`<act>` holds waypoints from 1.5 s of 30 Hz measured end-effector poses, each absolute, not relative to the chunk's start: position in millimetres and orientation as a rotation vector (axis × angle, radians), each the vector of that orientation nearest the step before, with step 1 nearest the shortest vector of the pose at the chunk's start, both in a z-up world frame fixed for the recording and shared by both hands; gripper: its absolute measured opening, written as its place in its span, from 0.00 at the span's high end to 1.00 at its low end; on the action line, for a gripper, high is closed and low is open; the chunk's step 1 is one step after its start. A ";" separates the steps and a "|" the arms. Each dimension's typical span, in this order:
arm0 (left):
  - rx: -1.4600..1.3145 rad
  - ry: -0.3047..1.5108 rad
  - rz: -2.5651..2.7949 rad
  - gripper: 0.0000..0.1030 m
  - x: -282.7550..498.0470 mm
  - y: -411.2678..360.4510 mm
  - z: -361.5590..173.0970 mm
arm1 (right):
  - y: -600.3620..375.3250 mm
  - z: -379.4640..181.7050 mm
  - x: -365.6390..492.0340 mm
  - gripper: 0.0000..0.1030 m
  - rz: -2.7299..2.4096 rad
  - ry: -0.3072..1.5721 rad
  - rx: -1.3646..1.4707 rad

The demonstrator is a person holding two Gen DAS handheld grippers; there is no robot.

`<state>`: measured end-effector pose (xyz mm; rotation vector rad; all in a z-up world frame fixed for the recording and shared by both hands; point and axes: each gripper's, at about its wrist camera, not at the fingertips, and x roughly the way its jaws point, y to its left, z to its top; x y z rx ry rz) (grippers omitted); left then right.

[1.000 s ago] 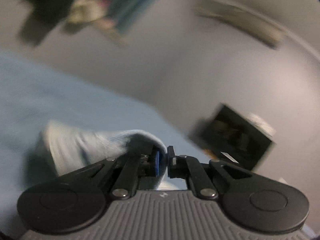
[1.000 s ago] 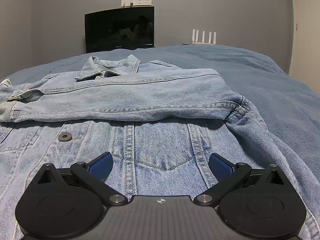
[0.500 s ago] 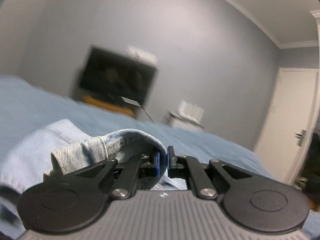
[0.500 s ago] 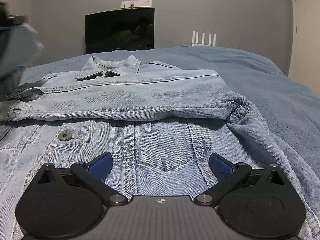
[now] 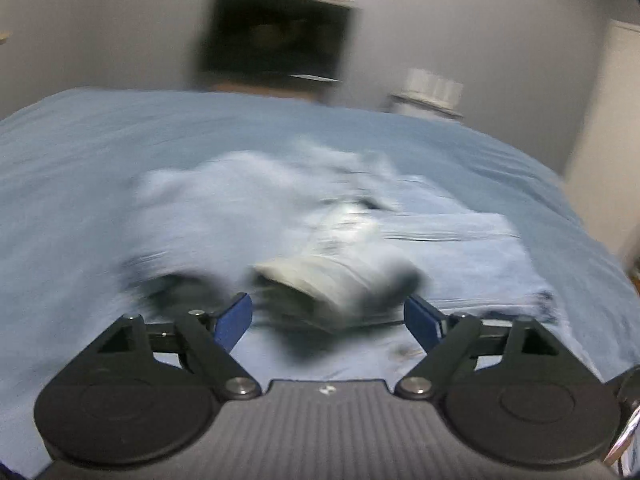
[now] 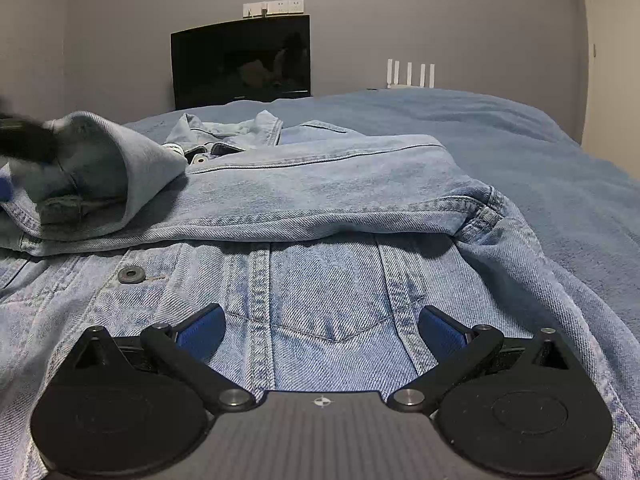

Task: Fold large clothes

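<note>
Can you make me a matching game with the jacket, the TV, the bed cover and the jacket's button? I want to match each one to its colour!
Things:
1. denim jacket
2. TV
3. bed cover
4. jacket button

Colours:
A. black
B. dark grey metal
C. plain blue, fuzzy
D. faded light blue with stitched seams

Pairs: 1-D, 2-A, 3-C, 4-B

One denim jacket lies on one blue bed; two grippers, one dark screen, one door, and apparently four white antennas beyond.
</note>
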<state>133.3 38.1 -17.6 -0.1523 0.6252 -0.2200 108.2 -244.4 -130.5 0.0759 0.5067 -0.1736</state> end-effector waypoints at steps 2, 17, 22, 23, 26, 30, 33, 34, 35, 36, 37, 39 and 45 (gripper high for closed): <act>-0.175 0.645 -0.116 0.20 118.3 68.9 -5.8 | -245.7 -130.1 107.8 0.00 -0.170 0.509 0.081; -0.294 0.644 0.034 0.15 147.4 146.3 -62.6 | -193.8 -91.5 96.4 0.01 0.054 0.333 -0.212; -0.391 0.656 0.000 0.15 163.2 156.5 -72.1 | -137.5 -99.1 108.4 0.04 0.153 0.274 -0.698; -0.397 0.654 -0.004 0.15 165.9 156.8 -72.6 | -128.5 -101.2 109.6 0.04 0.171 0.242 -0.777; -0.401 0.654 -0.011 0.15 169.7 159.2 -74.5 | -101.7 -111.0 118.4 0.05 0.276 0.225 -0.968; -0.426 0.658 -0.011 0.15 170.8 163.7 -72.1 | -88.5 -114.6 136.7 0.31 0.352 0.275 -1.037; -0.458 0.650 -0.009 0.15 169.6 167.5 -70.7 | -99.5 -95.6 147.0 0.72 0.373 0.352 -0.871; -0.464 0.647 -0.008 0.15 169.6 168.2 -70.0 | -107.5 -86.5 147.7 0.73 0.369 0.356 -0.791; -0.466 0.645 -0.006 0.15 169.6 168.7 -69.6 | -115.8 -78.0 147.7 0.74 0.358 0.356 -0.718; -0.469 0.642 -0.003 0.15 169.4 169.2 -69.1 | -126.4 -68.4 147.2 0.76 0.349 0.351 -0.633; -0.472 0.642 -0.001 0.15 169.2 169.4 -68.8 | -139.4 -58.2 147.5 0.79 0.334 0.345 -0.534; -0.477 0.646 0.000 0.15 169.2 169.1 -68.7 | -168.3 -40.2 147.7 0.84 0.267 0.337 -0.345; -0.452 0.652 -0.002 0.15 169.1 163.7 -67.8 | -292.9 -38.0 160.0 0.87 0.011 0.401 0.330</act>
